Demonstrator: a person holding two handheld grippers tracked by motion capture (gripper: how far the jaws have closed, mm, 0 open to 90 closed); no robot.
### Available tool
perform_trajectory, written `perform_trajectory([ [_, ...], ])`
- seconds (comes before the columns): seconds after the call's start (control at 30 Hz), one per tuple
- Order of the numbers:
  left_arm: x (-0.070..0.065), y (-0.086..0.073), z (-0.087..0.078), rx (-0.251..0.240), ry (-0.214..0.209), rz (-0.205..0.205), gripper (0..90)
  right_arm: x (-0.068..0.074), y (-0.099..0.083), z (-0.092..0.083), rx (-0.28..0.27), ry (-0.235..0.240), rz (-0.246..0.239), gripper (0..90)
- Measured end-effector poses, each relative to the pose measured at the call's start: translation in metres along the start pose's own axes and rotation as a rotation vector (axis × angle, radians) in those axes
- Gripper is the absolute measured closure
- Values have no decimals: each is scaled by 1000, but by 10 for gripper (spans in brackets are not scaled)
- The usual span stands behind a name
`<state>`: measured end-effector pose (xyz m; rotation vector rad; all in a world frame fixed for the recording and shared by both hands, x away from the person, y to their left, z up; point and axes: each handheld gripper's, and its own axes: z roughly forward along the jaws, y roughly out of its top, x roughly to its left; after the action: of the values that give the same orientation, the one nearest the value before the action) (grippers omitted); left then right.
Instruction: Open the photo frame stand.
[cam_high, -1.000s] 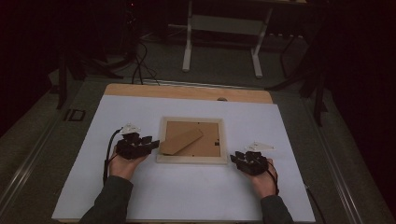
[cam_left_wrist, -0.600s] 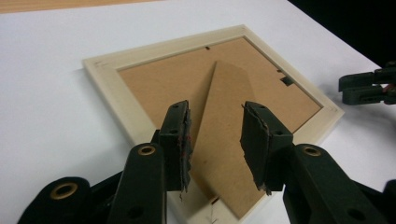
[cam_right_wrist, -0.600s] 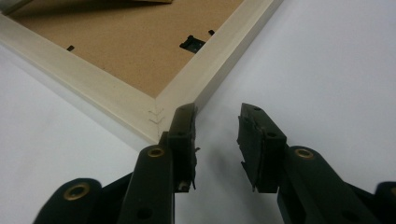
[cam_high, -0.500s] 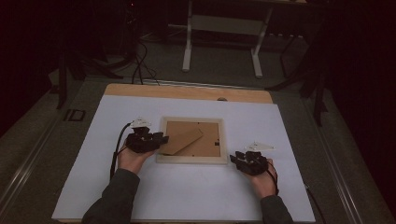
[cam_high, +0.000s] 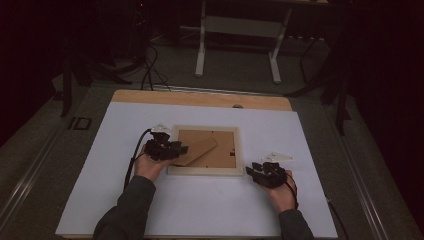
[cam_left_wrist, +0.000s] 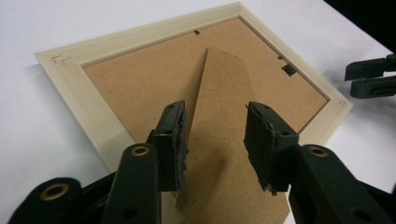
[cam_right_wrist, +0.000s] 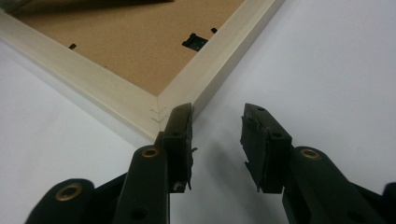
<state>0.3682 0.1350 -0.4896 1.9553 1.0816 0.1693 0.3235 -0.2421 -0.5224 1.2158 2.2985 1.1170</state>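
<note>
Pale wooden picture frame (cam_high: 205, 150), face down with its brown fibreboard back (cam_left_wrist: 154, 79) up, flat on the white table sheet (cam_high: 100, 200), near the middle of the table. Brown fibreboard easel stand (cam_left_wrist: 224, 140) on that back, a long tapered flap running from the back's middle toward the frame's left edge, lifted a little and casting a shadow in the left gripper view. Small dark turn clips (cam_right_wrist: 195, 42) along the inner rim of the frame.

Left gripper (cam_left_wrist: 215, 135) over the frame's left edge, jaws apart and straddling the wide end of the stand, pads not pressing on it; jaws just opened further after a brief narrowing. Left hand (cam_high: 147, 167) behind it, dark sleeve (cam_high: 125, 215) coming in from the bottom of the high view.

Right gripper (cam_right_wrist: 215, 140) just off the frame's near right corner, jaws apart with only white sheet between them, just opened further; one jaw just beside the corner joint, contact impossible to tell. Right hand (cam_high: 282, 192) low on the sheet.

Light wood table edge (cam_high: 200, 98) beyond the sheet.
</note>
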Motion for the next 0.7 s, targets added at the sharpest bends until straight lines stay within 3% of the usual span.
perform_trajectory([
  [0.13,2,1,5,18,6,1,559,0,0,0,2,1,2,628],
  [0.5,4,4,18,67,-52,1,452,-1,0,0,2,2,1,626],
  [0.7,5,5,25,99,-60,8,399,-1,0,1,6,4,2,626],
])
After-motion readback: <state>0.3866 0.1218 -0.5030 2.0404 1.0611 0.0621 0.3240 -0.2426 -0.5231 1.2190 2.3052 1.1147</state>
